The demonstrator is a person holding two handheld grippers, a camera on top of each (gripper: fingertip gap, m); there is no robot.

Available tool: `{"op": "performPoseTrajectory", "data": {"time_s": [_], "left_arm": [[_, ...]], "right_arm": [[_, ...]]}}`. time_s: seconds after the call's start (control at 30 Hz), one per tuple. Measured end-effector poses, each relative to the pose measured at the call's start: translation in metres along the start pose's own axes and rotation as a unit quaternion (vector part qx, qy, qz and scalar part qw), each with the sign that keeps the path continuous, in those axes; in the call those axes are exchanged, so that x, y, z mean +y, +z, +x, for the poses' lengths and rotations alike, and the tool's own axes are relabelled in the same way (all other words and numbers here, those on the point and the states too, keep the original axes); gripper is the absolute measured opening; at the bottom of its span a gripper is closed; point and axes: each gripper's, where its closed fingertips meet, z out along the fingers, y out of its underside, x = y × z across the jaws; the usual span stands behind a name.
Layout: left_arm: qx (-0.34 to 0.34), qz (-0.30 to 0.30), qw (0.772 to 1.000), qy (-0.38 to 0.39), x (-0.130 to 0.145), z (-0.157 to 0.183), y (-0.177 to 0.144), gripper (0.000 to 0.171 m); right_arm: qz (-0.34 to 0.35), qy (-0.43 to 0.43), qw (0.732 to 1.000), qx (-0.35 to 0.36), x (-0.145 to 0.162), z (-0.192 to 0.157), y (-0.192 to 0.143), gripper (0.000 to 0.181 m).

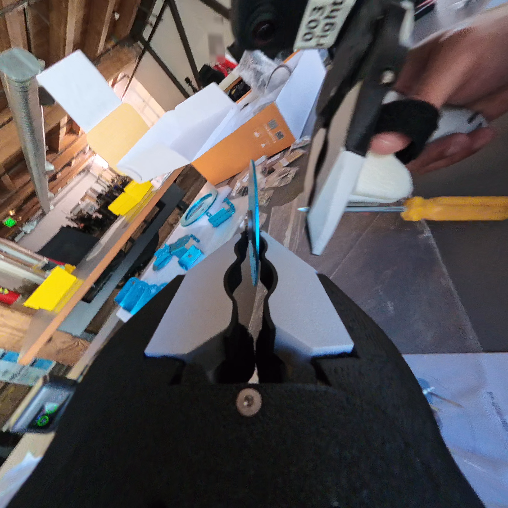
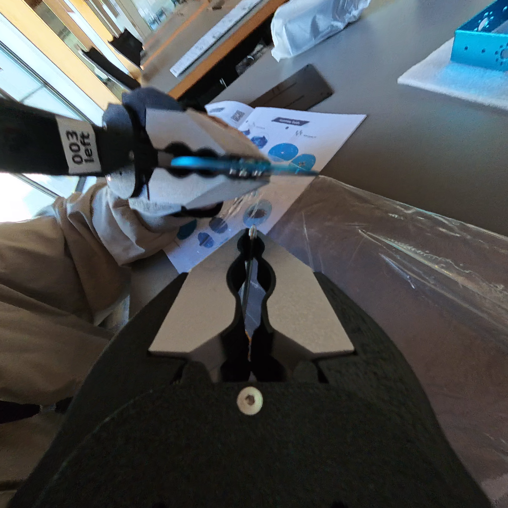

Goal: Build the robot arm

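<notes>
Both tools clamp: left tool [image 1: 254,242] on blue plate [image 1: 253,220], right tool [image 2: 251,239] on screwdriver [image 1: 428,208].

Black hand-held gripper [image 1: 251,236], white fingers [image 1: 291,288], silver screw [image 1: 248,401]; beige sleeve [image 2: 41,288].

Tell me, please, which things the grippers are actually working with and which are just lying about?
In the grippers: left gripper shut on blue plate; right gripper shut on screwdriver.
Lying about: orange box, blue brackets, instruction sheet, white plastic bag.
</notes>
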Motion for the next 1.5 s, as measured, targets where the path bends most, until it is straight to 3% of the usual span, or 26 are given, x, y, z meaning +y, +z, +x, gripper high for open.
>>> {"op": "performPoseTrajectory", "data": {"time_s": [0.1,0.17,0.27,0.37,0.47,0.6,0.73,0.8,0.93,1.0,1.07,1.2,1.3,1.4,1.5], "left_arm": [[0.009,-0.08,0.995,-0.06,0.028,-0.011,0.004,0.006],[0.016,-0.126,0.985,-0.113,0.039,-0.017,0.001,0.006],[0.018,-0.143,0.957,-0.25,0.031,-0.017,-0.017,0.006],[0.092,-0.126,0.905,-0.396,0.012,0.013,-0.041,0.007],[0.125,-0.101,0.846,-0.509,0.007,0.037,-0.056,0.007],[0.131,-0.032,0.769,-0.625,-0.004,0.053,-0.058,0.007],[0.097,0.021,0.716,-0.691,-0.007,0.058,-0.05,0.006],[0.072,0.038,0.688,-0.721,-0.006,0.059,-0.045,0.007],[0.052,0.05,0.655,-0.752,-0.01,0.065,-0.039,0.007],[0.05,0.045,0.647,-0.759,-0.012,0.07,-0.036,0.007],[0.043,0.052,0.631,-0.773,-0.011,0.069,-0.034,0.007],[0.072,0.062,0.613,-0.784,-0.02,0.07,-0.028,0.007],[0.066,0.048,0.634,-0.769,-0.015,0.07,-0.028,0.008],[0.003,0.015,0.688,-0.725,0.005,0.061,-0.039,0.027],[-0.086,-0.025,0.766,-0.636,0.023,0.04,-0.067,0.03]], "right_arm": [[-0.038,-0.039,0.998,0.029,0.01,0.005,0.005,0.0],[-0.101,-0.076,0.99,0.055,0.024,0.013,0.01,0.0],[-0.218,-0.132,0.965,0.066,0.048,0.023,0.01,0.0],[-0.29,-0.183,0.937,0.071,0.061,0.037,0.005,0.0],[-0.299,-0.174,0.938,0.03,0.063,0.034,0.003,0.0],[-0.274,-0.159,0.948,-0.007,0.064,0.031,0.003,0.0],[-0.233,-0.171,0.957,-0.031,0.059,0.027,-0.004,0.02],[-0.184,-0.212,0.959,-0.047,0.05,0.021,-0.008,0.04],[-0.062,-0.301,0.948,-0.08,0.027,-0.015,-0.013,0.092],[-0.041,-0.343,0.937,-0.056,0.021,-0.026,-0.011,0.105],[-0.053,-0.392,0.918,-0.027,0.023,-0.028,-0.004,0.106],[-0.107,-0.435,0.894,0.012,0.034,-0.016,0.01,0.09],[-0.132,-0.431,0.893,0.001,0.037,-0.013,0.013,0.089],[-0.159,-0.399,0.903,-0.032,0.042,-0.008,0.013,0.088],[-0.218,-0.398,0.889,-0.051,0.059,0.005,0.015,0.088]]}}
